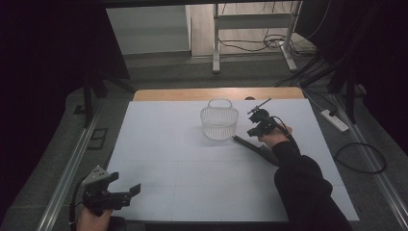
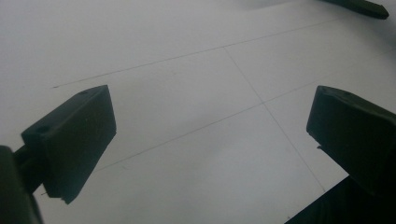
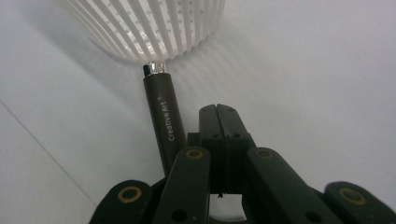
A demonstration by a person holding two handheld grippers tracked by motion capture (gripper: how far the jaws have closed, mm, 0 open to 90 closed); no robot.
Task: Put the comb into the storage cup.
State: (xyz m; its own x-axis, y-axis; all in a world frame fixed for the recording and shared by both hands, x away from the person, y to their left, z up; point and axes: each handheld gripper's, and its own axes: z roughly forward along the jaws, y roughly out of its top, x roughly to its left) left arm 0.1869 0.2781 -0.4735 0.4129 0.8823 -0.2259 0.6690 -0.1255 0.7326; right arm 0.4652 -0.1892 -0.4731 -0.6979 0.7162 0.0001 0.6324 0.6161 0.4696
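A: Lying where, that dark pen (image 3: 162, 114)?
B: Just left of the right gripper (image 3: 223, 112), whose jaws are pressing together on nothing; its silver tip is touching the white basket (image 3: 149, 28).
A: The left gripper (image 2: 210, 135)?
B: Gaping wide, empty, at the near left.

The high view is dim and grainy, with both sides sunk in near black; only the white table sheet (image 1: 192, 168) and a strip of floor at the top catch a flat, cool light. In the left gripper view the sheet looks grey and soft, and the close black jaws are dark, slightly blurred masses with shadow in the bottom right corner. The right gripper view is brighter and sharper: the white basket (image 3: 149, 28) throws striped shadows and a metal band on the dark pen (image 3: 161, 107) glints.
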